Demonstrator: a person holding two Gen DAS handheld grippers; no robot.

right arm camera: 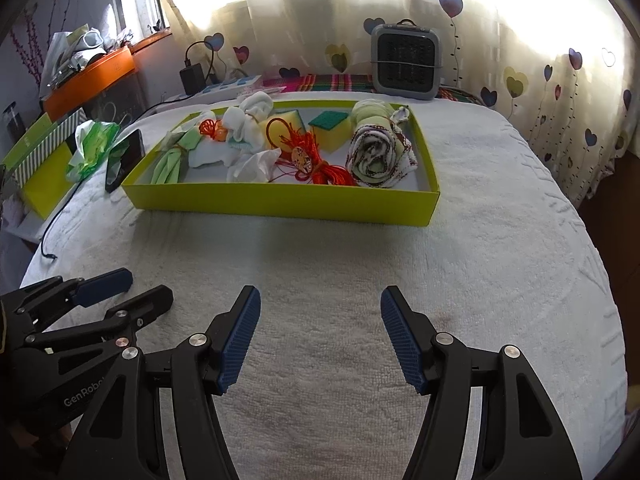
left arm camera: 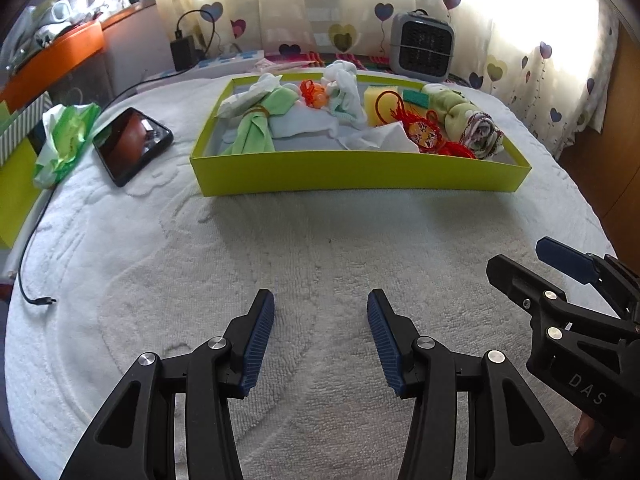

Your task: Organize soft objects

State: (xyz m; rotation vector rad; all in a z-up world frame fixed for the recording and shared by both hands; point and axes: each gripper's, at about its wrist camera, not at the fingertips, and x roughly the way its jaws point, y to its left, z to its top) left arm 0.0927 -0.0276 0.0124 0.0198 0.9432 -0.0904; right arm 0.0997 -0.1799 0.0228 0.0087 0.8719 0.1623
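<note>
Both grippers spread, empty: left gripper, right gripper. Soft items all in yellow-green box; sorting looks done, nxt: check strays.

White terry cloth covers the surface, looped and rough. The lime tray looks like matt cardboard. Inside it: porous yellow sponge, silky red cord, soft rolled cloth. The phone screen shines glossy. Ribbed blue rubbery fingers, black matt plastic arms.
</note>
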